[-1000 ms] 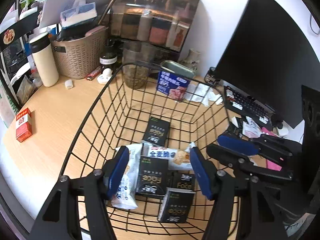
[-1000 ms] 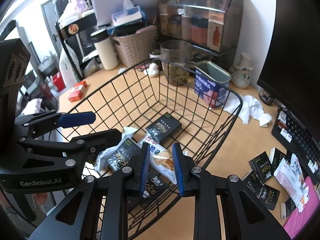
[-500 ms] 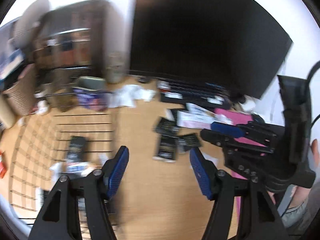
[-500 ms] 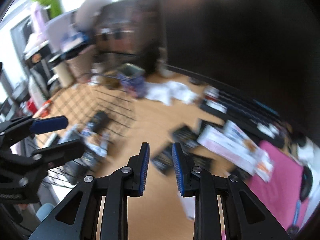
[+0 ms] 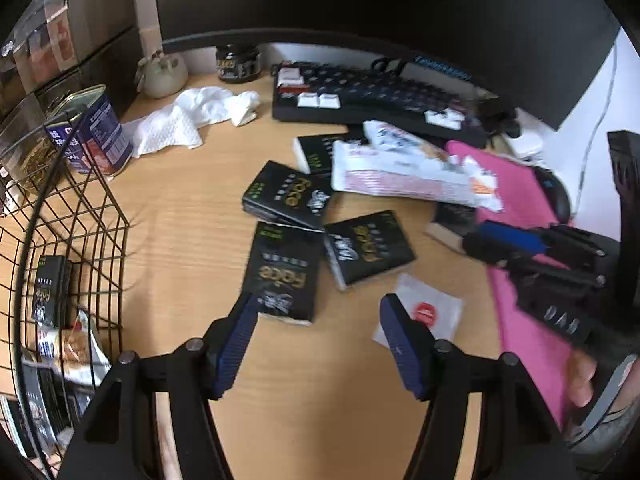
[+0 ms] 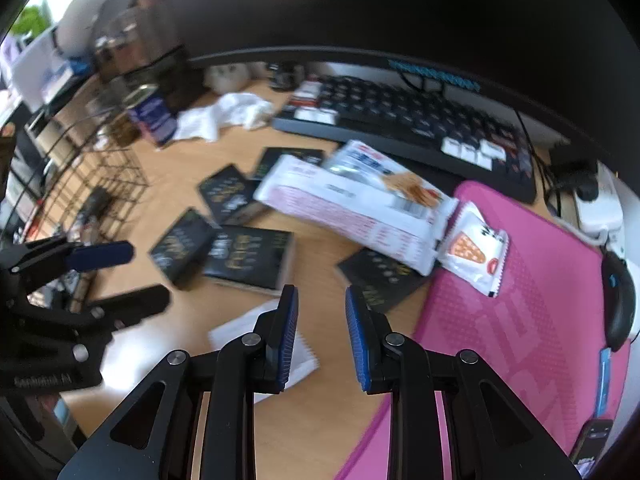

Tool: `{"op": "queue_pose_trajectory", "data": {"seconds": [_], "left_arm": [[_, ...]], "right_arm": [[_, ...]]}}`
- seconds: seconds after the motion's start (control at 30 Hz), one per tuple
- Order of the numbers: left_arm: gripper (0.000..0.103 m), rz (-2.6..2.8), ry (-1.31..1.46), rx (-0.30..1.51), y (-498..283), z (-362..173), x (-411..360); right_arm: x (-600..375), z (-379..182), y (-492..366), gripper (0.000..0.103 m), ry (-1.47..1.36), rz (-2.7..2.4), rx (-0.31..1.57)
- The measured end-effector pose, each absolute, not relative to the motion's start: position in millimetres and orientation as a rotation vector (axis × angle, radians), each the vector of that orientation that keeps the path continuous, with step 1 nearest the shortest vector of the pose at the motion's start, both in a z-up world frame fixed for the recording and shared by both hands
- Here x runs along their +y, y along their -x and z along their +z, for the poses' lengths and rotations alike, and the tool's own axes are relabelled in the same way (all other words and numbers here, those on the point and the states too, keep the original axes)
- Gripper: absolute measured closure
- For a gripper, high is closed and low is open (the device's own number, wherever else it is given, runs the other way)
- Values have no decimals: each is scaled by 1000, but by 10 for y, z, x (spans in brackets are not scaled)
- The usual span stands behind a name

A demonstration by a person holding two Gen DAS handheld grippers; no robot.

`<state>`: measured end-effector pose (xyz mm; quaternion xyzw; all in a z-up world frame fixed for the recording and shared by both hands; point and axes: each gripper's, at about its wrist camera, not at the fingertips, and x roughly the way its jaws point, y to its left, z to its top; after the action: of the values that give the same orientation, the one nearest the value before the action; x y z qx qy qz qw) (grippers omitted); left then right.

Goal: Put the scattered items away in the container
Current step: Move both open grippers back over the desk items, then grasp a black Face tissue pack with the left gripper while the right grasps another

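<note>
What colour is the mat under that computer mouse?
Bright pink: the mat shows best in the right wrist view, beneath the black mouse.

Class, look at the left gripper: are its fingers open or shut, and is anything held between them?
Open and empty. The left gripper has a wide gap between its fingers, showing bare desk.

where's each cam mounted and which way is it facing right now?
Left wrist: on the left hand-held gripper, angled down at the black packets on the desk, wire basket at left; own open fingers, the right hand-held gripper and a bit of hand show.
Right wrist: on the right hand-held gripper, angled down at the pink mat and white snack pack; own fingers and the left gripper show.
Shared: packets, snack pack, keyboard, basket.
</note>
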<state>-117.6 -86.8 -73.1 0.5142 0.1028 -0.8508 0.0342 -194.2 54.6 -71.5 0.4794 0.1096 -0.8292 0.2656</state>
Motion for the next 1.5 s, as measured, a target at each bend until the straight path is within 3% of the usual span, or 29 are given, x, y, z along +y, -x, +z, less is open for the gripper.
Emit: {"op": "queue_pose_trajectory", "data": {"seconds": [0.17, 0.33, 0.5, 0.63, 0.87, 1.03, 1.37, 1.43, 1.47, 1.5], "left_arm": [[34, -2602, -1617, 332, 1332, -906, -929], [30, -2614, -1597, 236, 1440, -925, -878], [28, -2612, -1578, 224, 1528, -943, -918], [27, -2605, -1569, 246, 1542, -972, -993], [27, -2614, -1611, 415, 1530, -1068, -1113], [27, -2620, -1625, 427, 1520, -1087, -1113], [32, -2596, -1611, 532, 1503, -1055, -1261], [41, -2592, -1624, 572, 1507, -1091, -1274], [52, -2587, -1633, 585, 1505, -1100, -1273], [51, -2584, -1632, 575, 1504, -1099, -1263]], "right_arm": [[750, -924, 2213, 72, -1372, -2288, 243], [784, -977, 2308, 43, -1357, -2315, 229], [696, -1001, 2399, 39, -1348, -2324, 231], [567, -1045, 2493, 27, -1365, -2351, 230], [383, -1167, 2573, 29, -1409, -2379, 333], [437, -1136, 2452, 55, -1406, -2374, 343], [535, -1119, 2259, 56, -1380, -2354, 333], [545, -1112, 2249, 56, -1379, -2350, 323], [545, -1112, 2252, 56, -1379, -2346, 320], [547, -1110, 2250, 56, -1379, -2343, 314]]}}
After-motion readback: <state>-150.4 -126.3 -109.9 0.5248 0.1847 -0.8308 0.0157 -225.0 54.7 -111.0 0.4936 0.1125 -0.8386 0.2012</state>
